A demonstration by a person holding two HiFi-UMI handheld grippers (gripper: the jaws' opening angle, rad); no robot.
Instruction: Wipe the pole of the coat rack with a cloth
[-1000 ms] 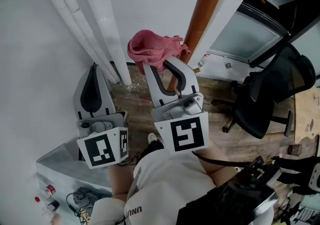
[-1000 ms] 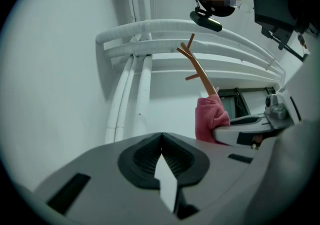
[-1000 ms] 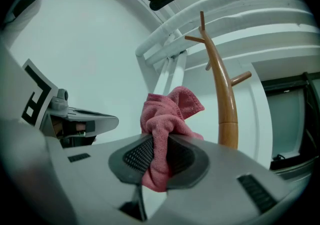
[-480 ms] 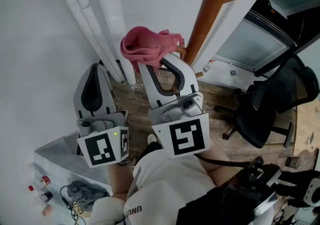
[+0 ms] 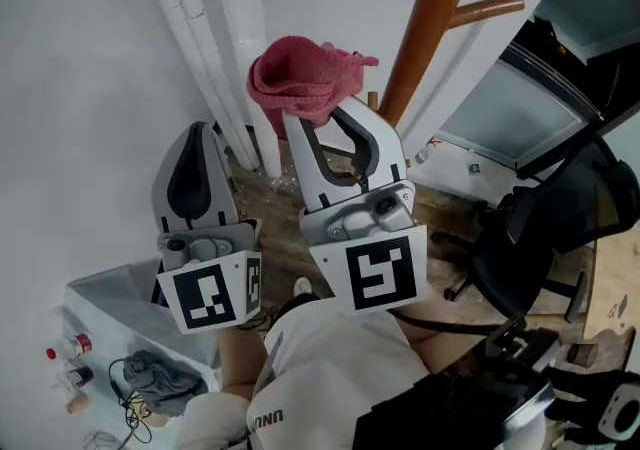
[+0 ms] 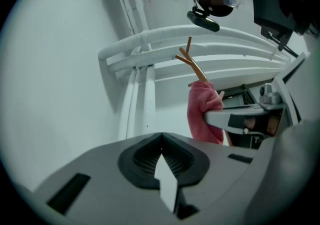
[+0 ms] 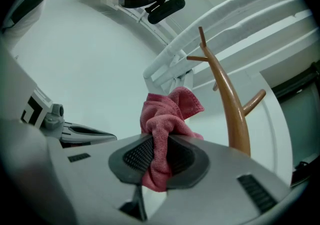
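Since 1 second earlier my right gripper (image 5: 325, 123), clamped on the pink cloth (image 5: 300, 78), had drawn left, leaving the upright coat rack pole (image 5: 430, 18) just to its right, farther from my left gripper (image 5: 198, 130), closed on nothing.

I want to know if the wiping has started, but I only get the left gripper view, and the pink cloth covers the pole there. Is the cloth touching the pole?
Observer: Not that I can see. The right gripper view shows a gap between the cloth and the pole.
Operator: Is the other hand-held gripper squeezing it?
Observer: Yes. The right hand-held gripper has its jaws shut on the cloth, with a fold hanging out below them.
Operator: What's next to the rack?
Observer: The head view shows a black office chair to the right of the pole.
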